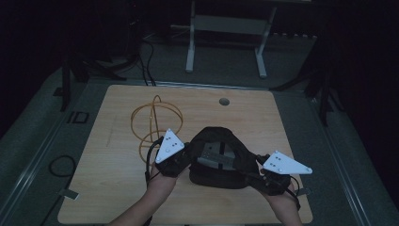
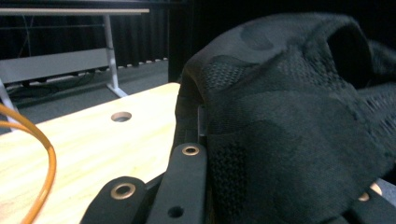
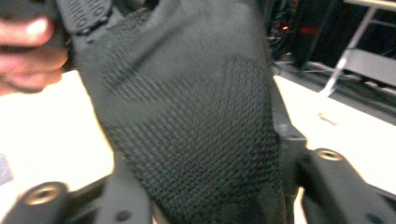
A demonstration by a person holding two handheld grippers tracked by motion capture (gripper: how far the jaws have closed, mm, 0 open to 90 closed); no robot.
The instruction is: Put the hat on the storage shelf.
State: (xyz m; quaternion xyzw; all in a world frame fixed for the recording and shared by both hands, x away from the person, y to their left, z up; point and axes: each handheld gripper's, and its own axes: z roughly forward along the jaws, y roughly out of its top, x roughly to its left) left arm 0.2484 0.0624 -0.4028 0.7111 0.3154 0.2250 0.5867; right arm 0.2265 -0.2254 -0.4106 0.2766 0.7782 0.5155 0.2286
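Left gripper (image 1: 184,160): jaws pinched on the near-left edge of a black mesh cap (image 1: 217,157); in the left gripper view the knitted fabric (image 2: 289,121) is seen bunched against the black jaws and rising above them. Right gripper (image 1: 260,175): jaws spread partway, the cap's fabric (image 3: 196,121) lying between them; whether the pads press on it cannot be told. In the right gripper view, fingers of the other hand (image 3: 28,51) are seen at the upper left beside the cap.

The cap is placed near the middle of the wooden table (image 1: 113,179), between the two grippers, its opening turned upward with a grey label visible inside. An orange cable (image 1: 153,122), looped in coils, is laid on the table just behind the left gripper. A round hole (image 1: 224,101) is noted in the tabletop toward the far edge. A white-legged desk frame (image 1: 226,42) is seen on the floor beyond the table.
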